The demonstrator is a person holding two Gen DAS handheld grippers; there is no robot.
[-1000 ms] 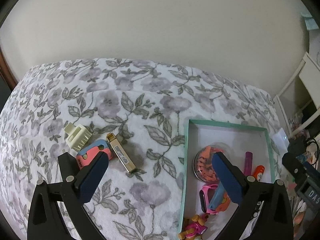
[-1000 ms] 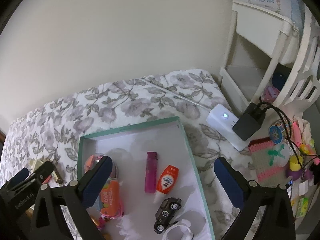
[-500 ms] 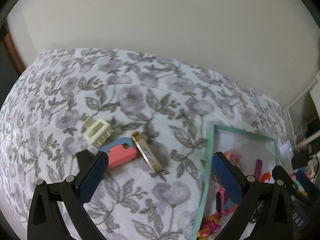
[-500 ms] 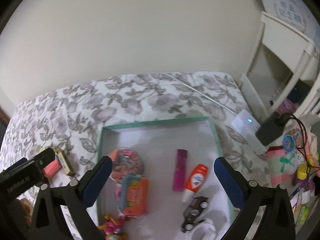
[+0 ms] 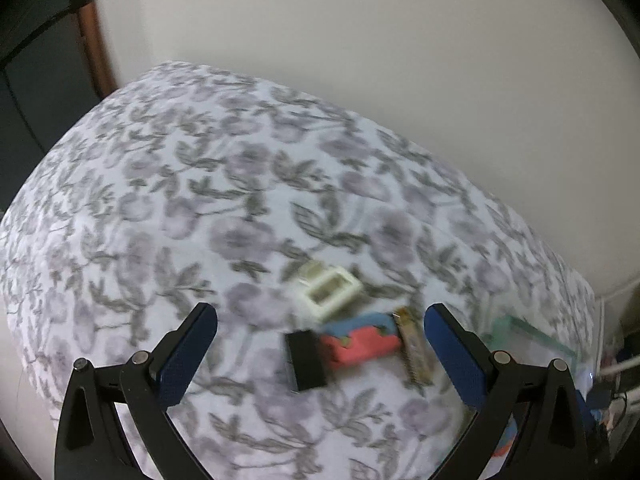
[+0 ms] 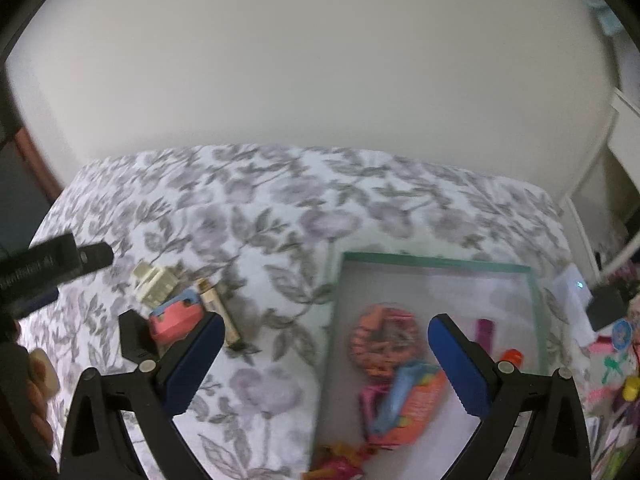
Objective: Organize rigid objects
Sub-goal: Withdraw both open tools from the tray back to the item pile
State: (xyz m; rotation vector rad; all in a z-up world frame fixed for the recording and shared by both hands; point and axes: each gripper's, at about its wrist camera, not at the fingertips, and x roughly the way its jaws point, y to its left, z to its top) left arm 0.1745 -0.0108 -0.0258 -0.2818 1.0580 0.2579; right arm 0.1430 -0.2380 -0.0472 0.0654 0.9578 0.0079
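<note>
A: Looking from left to right, I see first the left gripper (image 5: 320,344), with both fingers spread wide and nothing between them. It hangs above 4 small things that lie on the flowered cloth (image 5: 168,208).

B: Which things?

A: A black block (image 5: 306,360), a cream plastic piece (image 5: 330,290), a pink and blue piece (image 5: 360,340) and a thin gold bar (image 5: 414,354). They touch or almost touch each other. This is the risk, I think. If the fingers close around the pink piece, 1 finger may push the black block or the gold bar, and the cluster can scatter or slide on the soft cloth.

B: Is the picture sharp?

A: No, both views are blurred, so I cannot tell exactly which pieces overlap. An approach aimed at a blurred edge may catch 2 things together.

B: And on the right?

A: The green-rimmed tray (image 6: 436,259) stands just beside the cluster. It holds already a round orange tin (image 6: 384,340), an orange and blue toy (image 6: 412,396) and other small things. The right gripper (image 6: 320,360) is also wide open and empty, above the tray's left rim. A piece dropped there may land on the toy and roll, or a low finger may hit the rim and shift the tray.
</note>
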